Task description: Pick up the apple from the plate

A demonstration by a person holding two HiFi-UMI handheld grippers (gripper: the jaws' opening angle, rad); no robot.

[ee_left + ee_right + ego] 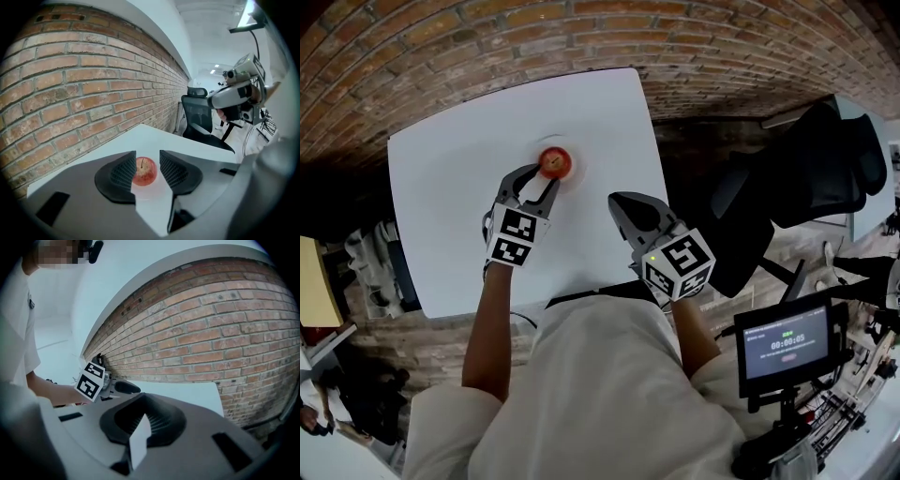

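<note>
While the apple [144, 171] is sitting unlifted on its plate [152, 193], the left tool [147, 162] is straddling it half-open, grip and lift remaining, right tool [140, 420] hanging closed, empty.

A white table [441, 216] is lying beneath the left claw [540, 178], a brick wall [487, 37] running beyond its tips. A black office chair [811, 169] is standing to the right of the right claw [619, 200].

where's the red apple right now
In the head view the round red apple sits on a pale plate far across the white table, near the brick wall, between the open jaws of the left gripper.
</note>
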